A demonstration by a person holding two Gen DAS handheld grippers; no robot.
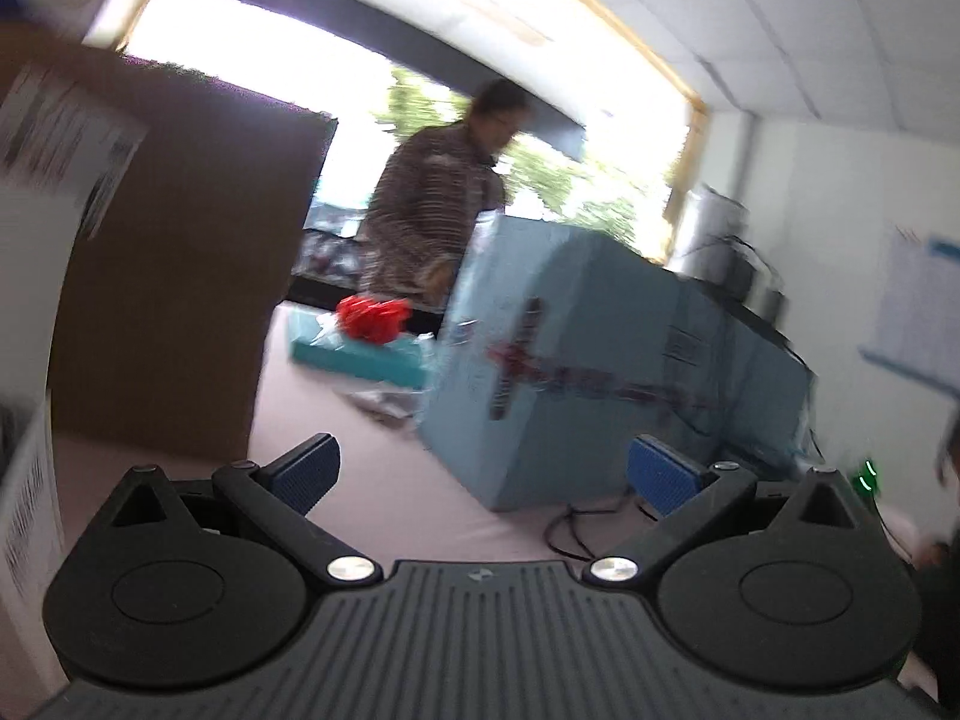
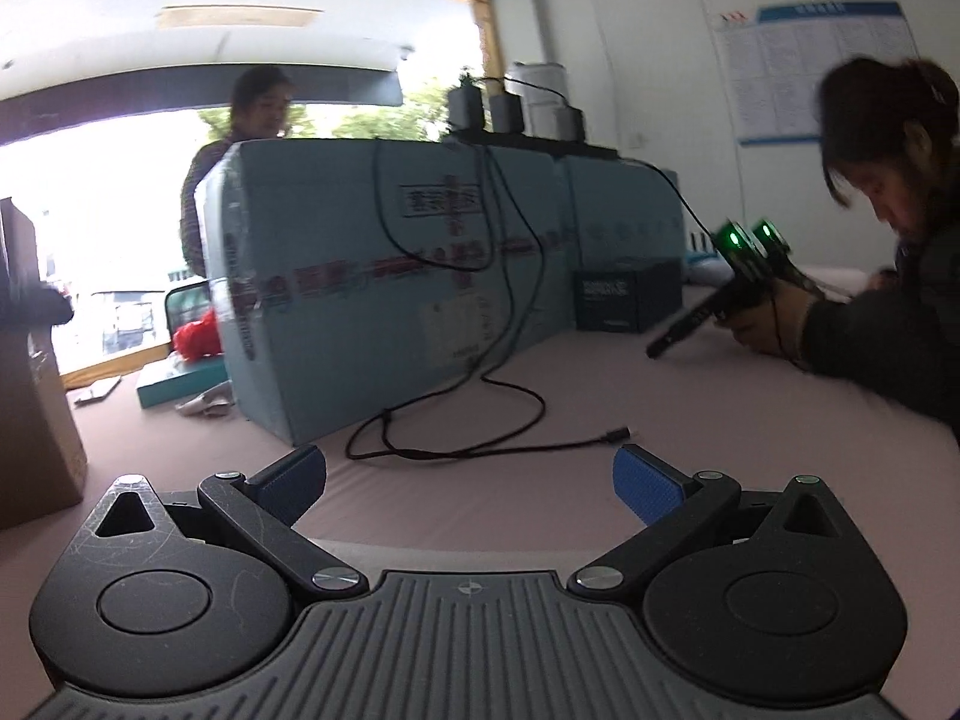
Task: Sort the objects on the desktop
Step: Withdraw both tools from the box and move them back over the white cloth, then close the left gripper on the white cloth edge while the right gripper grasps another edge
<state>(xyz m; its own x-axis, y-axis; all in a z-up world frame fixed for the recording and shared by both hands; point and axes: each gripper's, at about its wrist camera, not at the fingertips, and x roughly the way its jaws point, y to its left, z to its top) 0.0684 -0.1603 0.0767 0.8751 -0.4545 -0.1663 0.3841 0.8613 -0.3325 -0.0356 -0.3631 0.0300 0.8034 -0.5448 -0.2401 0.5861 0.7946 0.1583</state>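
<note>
Left gripper [image 1: 483, 471] spread wide, empty, over pinkish tabletop [image 1: 372, 480]. Right gripper [image 2: 470, 480] same, nothing pinched. Loose black cable [image 2: 480, 450] lies just ahead of right gripper, beside big pale-blue cardboard box [image 2: 360, 276]. Cable probably light, floppy, so best pinched near plug end [image 2: 618, 434]. Box looks too bulky.

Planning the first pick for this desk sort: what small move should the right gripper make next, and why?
Probably ease the right gripper forward toward the loose black cable on the pink tabletop. Its jaws are open and empty, and the cable's free plug end lies just ahead, the nearest object.
</note>
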